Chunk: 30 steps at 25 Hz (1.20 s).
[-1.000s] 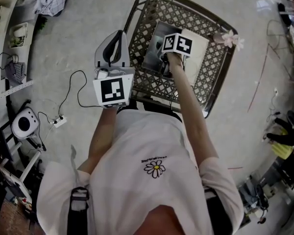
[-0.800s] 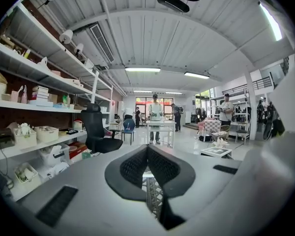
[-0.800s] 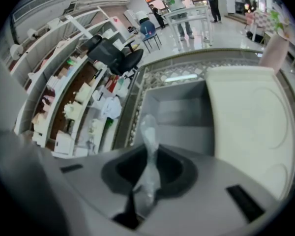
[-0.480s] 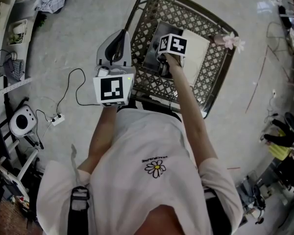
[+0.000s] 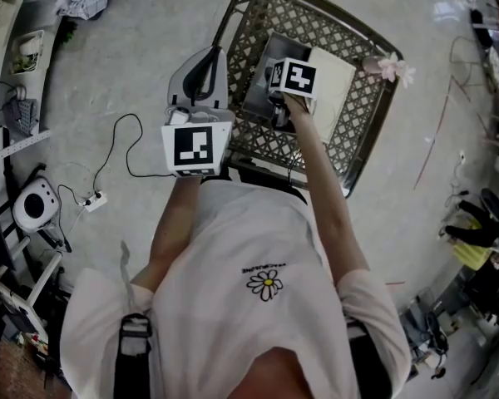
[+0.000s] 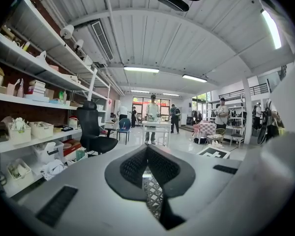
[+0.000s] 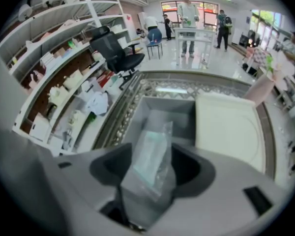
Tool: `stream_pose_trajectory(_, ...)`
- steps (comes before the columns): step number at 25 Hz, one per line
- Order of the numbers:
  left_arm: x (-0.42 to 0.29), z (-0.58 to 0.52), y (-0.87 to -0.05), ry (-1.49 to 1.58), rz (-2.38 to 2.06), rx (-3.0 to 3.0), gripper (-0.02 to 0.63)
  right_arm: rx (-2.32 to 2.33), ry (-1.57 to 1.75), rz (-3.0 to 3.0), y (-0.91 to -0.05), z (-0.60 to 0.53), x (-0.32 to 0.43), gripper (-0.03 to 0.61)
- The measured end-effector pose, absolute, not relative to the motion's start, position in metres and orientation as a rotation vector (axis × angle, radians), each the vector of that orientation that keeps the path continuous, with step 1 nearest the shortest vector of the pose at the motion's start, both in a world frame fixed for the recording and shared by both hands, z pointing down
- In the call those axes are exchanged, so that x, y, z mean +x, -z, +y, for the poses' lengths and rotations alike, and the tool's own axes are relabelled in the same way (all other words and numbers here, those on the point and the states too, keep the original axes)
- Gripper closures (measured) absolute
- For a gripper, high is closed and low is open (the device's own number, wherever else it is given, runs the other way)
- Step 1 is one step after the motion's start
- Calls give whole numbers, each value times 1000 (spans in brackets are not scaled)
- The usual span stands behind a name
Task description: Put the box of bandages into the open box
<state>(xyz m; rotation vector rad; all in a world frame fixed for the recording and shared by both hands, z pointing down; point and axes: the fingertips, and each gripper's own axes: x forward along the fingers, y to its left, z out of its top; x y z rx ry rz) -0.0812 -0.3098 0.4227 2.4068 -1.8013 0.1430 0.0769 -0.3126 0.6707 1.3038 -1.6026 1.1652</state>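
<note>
The box of bandages [image 7: 150, 156], pale teal in a clear plastic bag, stands upright between the jaws of my right gripper [image 7: 150, 168]. The jaws are opening, and a gap shows between each pad and the bag. Below lies the open box [image 7: 157, 107], grey inside, its white lid [image 7: 231, 132] folded out to the right. In the head view the right gripper [image 5: 281, 106] points down into the open box [image 5: 262, 86], and its marker cube hides the bandages. My left gripper [image 5: 200, 69] hovers beside the basket's left rim with its pads [image 6: 130, 168] together and nothing between them.
The open box sits in a wire lattice basket [image 5: 353, 127] with a pink flower [image 5: 392, 66] on its far right rim. A black cable [image 5: 121, 152] and power strip [image 5: 94, 199] lie on the floor at left, beside shelving [image 5: 4, 73]. People stand far off in the room.
The right gripper has shifted slightly left over the open box. The left gripper has drifted a little forward along the basket's rim.
</note>
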Motion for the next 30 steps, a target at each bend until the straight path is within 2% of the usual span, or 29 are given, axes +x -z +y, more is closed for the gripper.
stream_pose_trajectory(17, -69, -301, -397, -97, -1750, 2498, 594, 1413, -1091, -1687, -614, -324, 80, 325)
stream_pose_trajectory(22, -60, -297, -383, -82, -1741, 2531, 592, 1499, -986, -1836, -558, -339, 82, 327)
stream_pose_trajectory(30, -42, -282, -335, 3, -1723, 2587, 594, 1647, -581, -2087, -446, -332, 94, 366)
